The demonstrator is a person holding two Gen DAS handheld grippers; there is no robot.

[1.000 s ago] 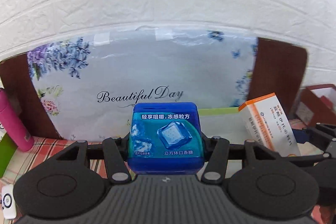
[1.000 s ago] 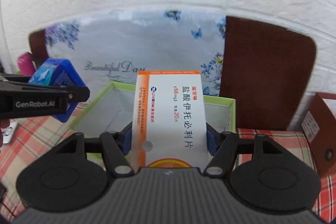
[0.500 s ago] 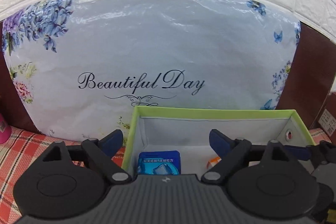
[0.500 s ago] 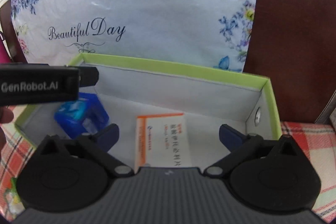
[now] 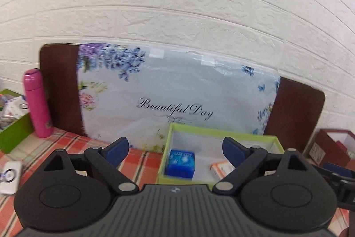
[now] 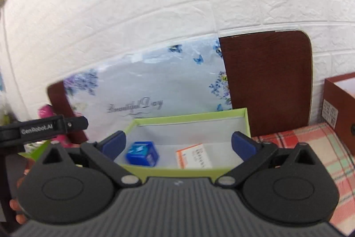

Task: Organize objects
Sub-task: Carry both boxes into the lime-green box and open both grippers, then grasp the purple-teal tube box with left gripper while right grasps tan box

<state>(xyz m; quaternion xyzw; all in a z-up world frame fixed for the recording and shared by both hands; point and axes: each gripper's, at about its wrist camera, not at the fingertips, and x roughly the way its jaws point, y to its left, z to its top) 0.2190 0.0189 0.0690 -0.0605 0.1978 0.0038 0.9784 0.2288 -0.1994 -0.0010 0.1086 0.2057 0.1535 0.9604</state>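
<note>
blue box (image 5: 181, 162) released into green bin (image 5: 219, 134) | left claw (image 5: 175, 149) spread, backed off

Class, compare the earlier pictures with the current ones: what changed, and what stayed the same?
Both grippers let go and backed away: the left gripper dropped the blue box, the right gripper the white-and-orange box, into the green tray. The tray and flowered bag stayed put.

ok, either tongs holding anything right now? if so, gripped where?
Nothing held. Left tongs and right tongs both stand open and empty; the blue box and the orange-and-white box lie inside the green bin.
</note>
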